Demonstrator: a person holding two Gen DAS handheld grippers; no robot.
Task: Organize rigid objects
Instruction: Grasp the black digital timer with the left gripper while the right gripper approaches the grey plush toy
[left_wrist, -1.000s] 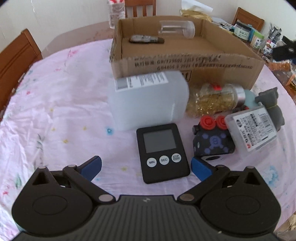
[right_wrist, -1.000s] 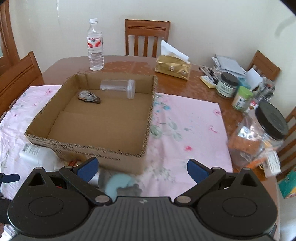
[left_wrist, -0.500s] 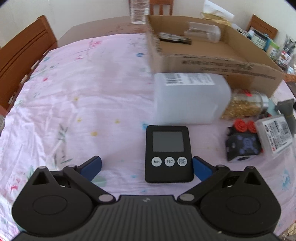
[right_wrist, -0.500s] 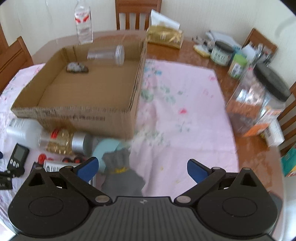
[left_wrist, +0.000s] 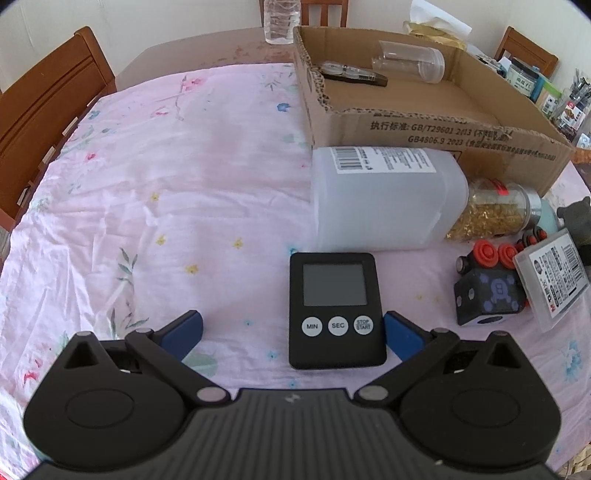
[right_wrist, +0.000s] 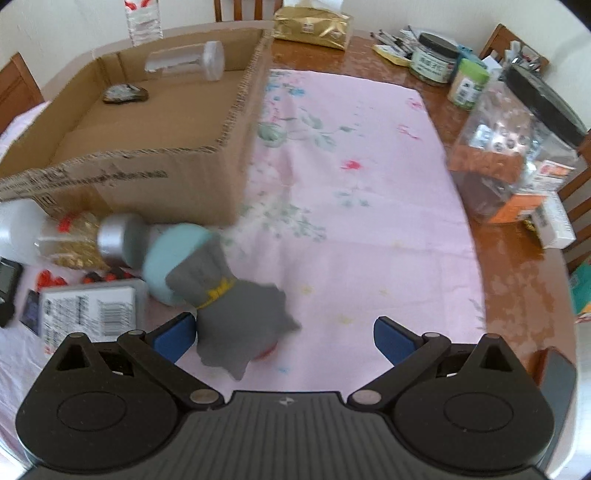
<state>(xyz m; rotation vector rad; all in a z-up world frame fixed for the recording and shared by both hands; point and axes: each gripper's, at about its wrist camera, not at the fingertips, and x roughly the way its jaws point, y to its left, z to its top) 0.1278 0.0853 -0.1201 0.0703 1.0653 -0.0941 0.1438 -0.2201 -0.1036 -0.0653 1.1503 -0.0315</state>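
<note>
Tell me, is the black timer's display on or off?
It appears off: the black timer lies flat on the tablecloth, and its grey screen shows no digits in the left wrist view.

Background clutter around a brown wooden worktop (right_wrist: 517, 258) with a pink floral cloth (left_wrist: 166, 166) spread across it.

Wooden chairs stand around: one at the left edge (left_wrist: 48, 99), one at the far side (left_wrist: 325, 11), one at the far right (left_wrist: 532, 48). A clear water bottle (left_wrist: 279, 20) stands upright on bare wood beyond the cloth. A gold tissue pack (right_wrist: 312, 24) lies at the far edge, white tissue poking from its top. To the right, off the cloth, stand a dark-lidded jar (right_wrist: 434, 61), a green-lidded pot (right_wrist: 467, 83) beside it, and a large clear black-lidded canister (right_wrist: 513, 144), with small cartons (right_wrist: 550, 218) near its base.
</note>
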